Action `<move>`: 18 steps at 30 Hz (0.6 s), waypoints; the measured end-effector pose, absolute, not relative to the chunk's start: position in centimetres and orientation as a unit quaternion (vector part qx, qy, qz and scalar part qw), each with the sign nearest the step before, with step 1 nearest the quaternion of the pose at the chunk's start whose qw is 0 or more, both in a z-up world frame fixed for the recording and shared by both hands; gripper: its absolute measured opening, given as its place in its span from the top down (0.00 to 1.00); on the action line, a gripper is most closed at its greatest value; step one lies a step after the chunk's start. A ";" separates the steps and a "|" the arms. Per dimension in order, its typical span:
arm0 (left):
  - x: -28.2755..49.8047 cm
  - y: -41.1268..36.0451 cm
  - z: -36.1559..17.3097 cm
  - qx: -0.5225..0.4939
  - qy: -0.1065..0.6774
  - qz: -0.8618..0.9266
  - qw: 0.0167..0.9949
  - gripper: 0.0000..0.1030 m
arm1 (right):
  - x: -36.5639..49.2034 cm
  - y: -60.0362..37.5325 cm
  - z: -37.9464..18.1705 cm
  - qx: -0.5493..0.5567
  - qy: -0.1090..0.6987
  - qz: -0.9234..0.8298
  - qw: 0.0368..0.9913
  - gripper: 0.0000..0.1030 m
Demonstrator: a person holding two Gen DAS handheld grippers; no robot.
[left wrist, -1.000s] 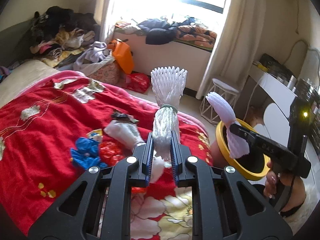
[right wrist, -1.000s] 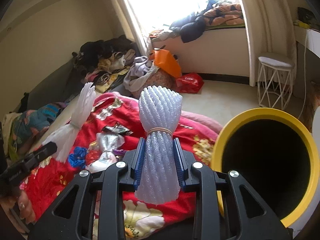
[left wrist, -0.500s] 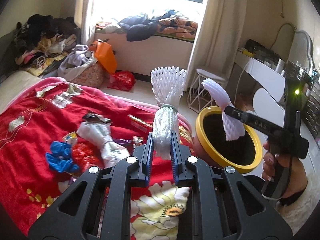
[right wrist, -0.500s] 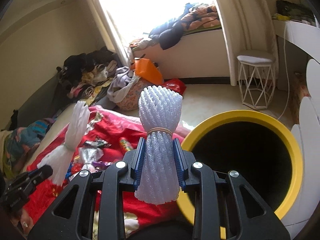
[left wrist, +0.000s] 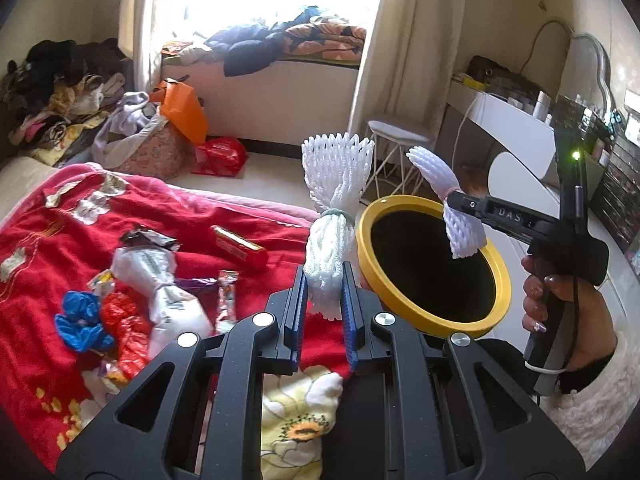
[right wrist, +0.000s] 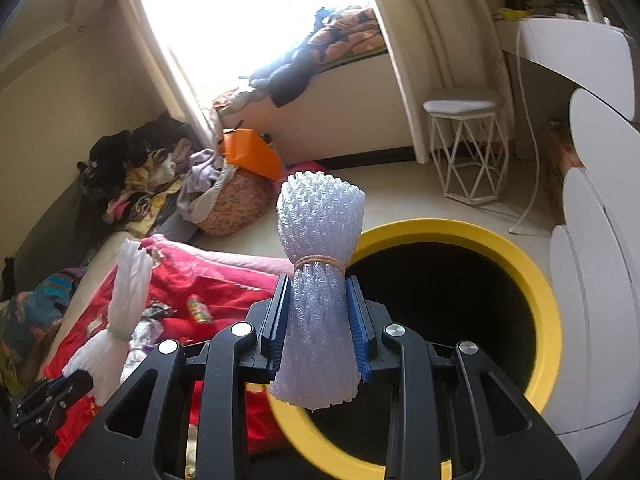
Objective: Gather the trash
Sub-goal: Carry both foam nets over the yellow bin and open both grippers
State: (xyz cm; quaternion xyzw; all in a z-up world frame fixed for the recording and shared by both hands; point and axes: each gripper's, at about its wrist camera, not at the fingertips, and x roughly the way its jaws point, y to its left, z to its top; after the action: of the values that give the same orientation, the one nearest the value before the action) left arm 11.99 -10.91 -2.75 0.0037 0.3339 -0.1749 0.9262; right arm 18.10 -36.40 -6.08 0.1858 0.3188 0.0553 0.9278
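My left gripper (left wrist: pixel 323 280) is shut on a white foam net bundle (left wrist: pixel 334 216) tied with a green band, held above the bed's edge just left of the yellow bin (left wrist: pixel 432 268). My right gripper (right wrist: pixel 320 300) is shut on a second white foam net bundle (right wrist: pixel 320 280) tied with a tan band, held over the bin's black opening (right wrist: pixel 444 312). In the left wrist view the right gripper (left wrist: pixel 456 204) hangs its bundle (left wrist: pixel 460 224) above the bin. Loose trash lies on the red blanket (left wrist: pixel 48 248): a white tied bag (left wrist: pixel 160 288), blue plastic (left wrist: pixel 80 324), red plastic (left wrist: pixel 124 320), wrappers (left wrist: pixel 226 292).
A white wire stool (left wrist: pixel 396 140) stands behind the bin. A white desk (left wrist: pixel 516 128) is at the right. A floral bag with an orange bag (left wrist: pixel 184 108) and a red bag (left wrist: pixel 218 156) sit on the floor by the window bench. Clothes pile at the far left (left wrist: pixel 60 92).
Both grippers have moved right, toward the yellow bin, each still holding its foam bundle. The right bundle went from beside the bin's rim to over its opening.
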 end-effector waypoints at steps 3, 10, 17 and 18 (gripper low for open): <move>12.4 -12.0 -3.1 0.006 0.340 -0.182 0.923 0.89 | 18.2 -37.3 -6.6 0.190 0.327 0.044 0.925 0.74; 14.0 -15.1 -4.3 0.013 0.357 -0.201 0.912 0.89 | 18.2 -39.3 -7.6 0.203 0.343 0.022 0.917 0.74; 15.1 -18.3 -5.6 0.034 0.373 -0.221 0.901 0.89 | 18.5 -41.2 -8.8 0.219 0.355 0.010 0.909 0.74; 15.2 -18.7 -5.8 0.037 0.375 -0.223 0.899 0.89 | 18.5 -41.4 -8.9 0.222 0.356 0.008 0.908 0.74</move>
State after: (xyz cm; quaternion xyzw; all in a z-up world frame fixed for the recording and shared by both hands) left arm 15.25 -18.73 -5.82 0.0373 0.3751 -0.2232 0.8989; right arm 18.49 -41.39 -8.93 0.2216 0.3563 0.0085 0.9077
